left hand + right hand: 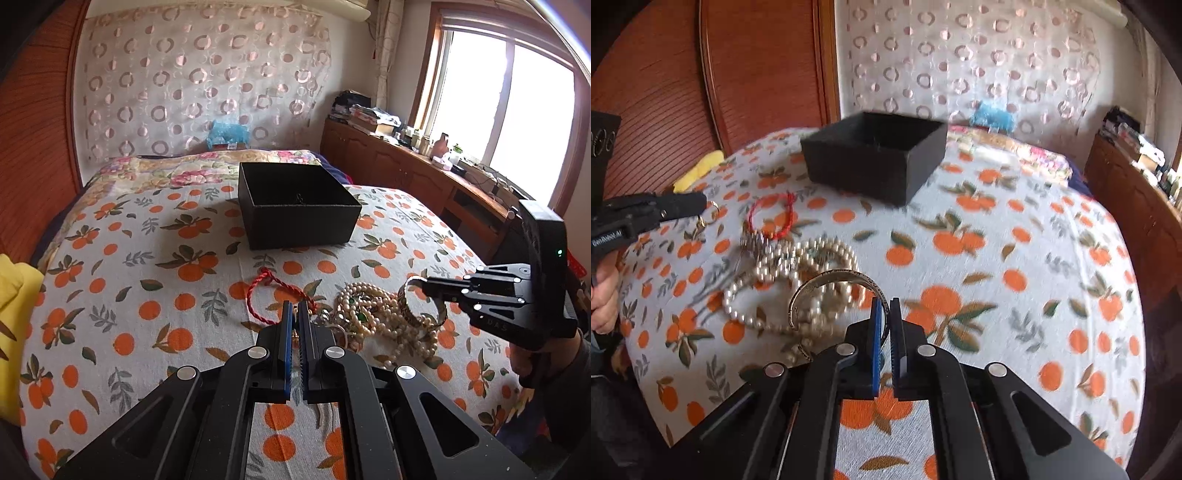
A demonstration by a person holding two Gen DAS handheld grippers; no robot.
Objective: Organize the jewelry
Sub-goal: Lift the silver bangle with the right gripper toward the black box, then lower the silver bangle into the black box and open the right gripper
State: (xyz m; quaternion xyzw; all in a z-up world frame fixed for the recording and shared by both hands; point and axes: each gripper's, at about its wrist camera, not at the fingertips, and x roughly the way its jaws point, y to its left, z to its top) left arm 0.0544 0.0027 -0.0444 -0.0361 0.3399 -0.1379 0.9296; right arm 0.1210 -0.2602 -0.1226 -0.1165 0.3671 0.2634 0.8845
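Observation:
An open black box (303, 225) (857, 173) stands on the orange-print bedspread. In front of it lie a red cord bracelet (266, 291) (772, 218) and a heap of pearl strands (369, 310) (812, 258). My left gripper (295, 310) (703, 205) is shut on a small gold ring piece (711, 216) that dangles just above the spread, beside the red cord. My right gripper (886, 306) (424, 286) is shut on a silver open bangle (831, 277) (421, 306), held over the pearls.
A yellow cloth (11, 295) (698, 170) lies at the bed's left edge. Along the right wall under the window runs a cluttered wooden cabinet (406, 162) (1137, 192). A floral quilt (207, 166) is folded behind the box. A hand (535, 365) holds the right gripper.

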